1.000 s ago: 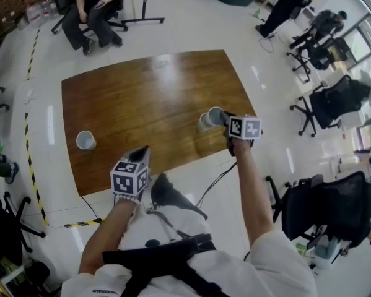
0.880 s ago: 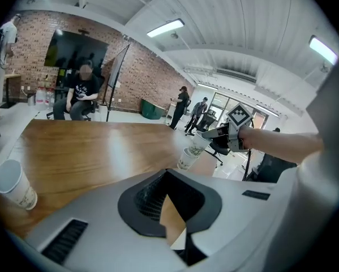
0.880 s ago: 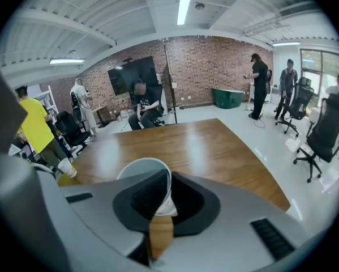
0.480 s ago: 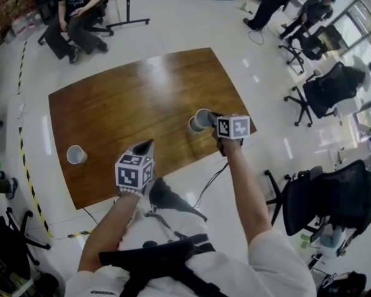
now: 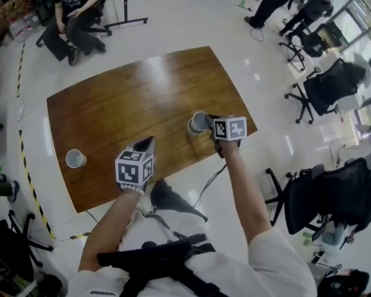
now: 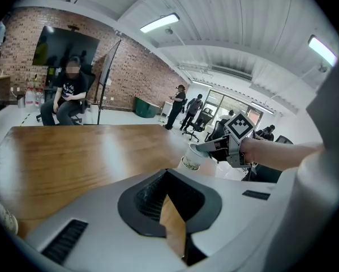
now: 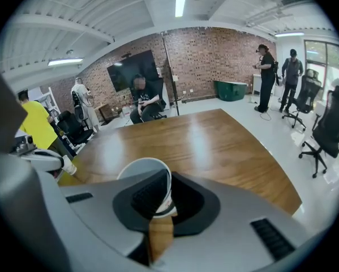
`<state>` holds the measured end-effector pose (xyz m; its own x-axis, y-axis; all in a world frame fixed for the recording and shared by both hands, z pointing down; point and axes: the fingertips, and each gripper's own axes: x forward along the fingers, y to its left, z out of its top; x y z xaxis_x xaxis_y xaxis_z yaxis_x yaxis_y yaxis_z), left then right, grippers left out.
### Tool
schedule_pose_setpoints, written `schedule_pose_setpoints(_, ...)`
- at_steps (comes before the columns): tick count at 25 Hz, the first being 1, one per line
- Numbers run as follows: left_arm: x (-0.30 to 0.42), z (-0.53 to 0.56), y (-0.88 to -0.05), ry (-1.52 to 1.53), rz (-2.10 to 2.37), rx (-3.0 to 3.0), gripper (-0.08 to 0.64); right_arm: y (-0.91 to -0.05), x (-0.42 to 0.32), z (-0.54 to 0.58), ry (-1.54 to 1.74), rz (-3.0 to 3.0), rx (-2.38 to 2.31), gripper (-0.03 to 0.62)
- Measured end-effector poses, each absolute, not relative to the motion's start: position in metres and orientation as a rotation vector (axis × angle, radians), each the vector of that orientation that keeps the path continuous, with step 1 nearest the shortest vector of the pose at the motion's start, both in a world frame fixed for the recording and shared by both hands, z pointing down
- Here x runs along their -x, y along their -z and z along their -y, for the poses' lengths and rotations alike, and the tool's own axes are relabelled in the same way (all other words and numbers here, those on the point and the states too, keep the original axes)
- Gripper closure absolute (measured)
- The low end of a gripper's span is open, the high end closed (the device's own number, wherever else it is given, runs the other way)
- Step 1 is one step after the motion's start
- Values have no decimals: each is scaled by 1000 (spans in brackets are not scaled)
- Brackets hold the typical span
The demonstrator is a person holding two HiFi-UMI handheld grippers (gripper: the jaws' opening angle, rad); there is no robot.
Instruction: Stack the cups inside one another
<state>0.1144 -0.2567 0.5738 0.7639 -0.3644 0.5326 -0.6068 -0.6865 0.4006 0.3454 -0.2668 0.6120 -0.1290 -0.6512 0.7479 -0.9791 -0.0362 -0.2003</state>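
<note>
The right claw (image 5: 210,124) is pinching a white cup (image 5: 196,123) by its wall (one jaw inside the mouth, one outside). It holds the cup tilted over the right part of the wooden surface (image 5: 129,91), close to the near edge. The left claw (image 5: 144,145) is pressed together with nothing in it, over the near edge and left of the held cup. A second cup (image 5: 75,158) stands upright at the surface's left end, well apart from both claws.
</note>
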Motion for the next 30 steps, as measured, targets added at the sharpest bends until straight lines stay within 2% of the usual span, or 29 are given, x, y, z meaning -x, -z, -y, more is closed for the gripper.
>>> schedule_pose_setpoints(23, -111, 261, -591, -601, 733, -2347, 560, -655, -345, 269, -1049, 1785, -1675, 557)
schedule_pose_setpoints(30, -108, 260, -593, -603, 733, -2343, 560, -653, -343, 269, -1020, 1785, -1686, 537)
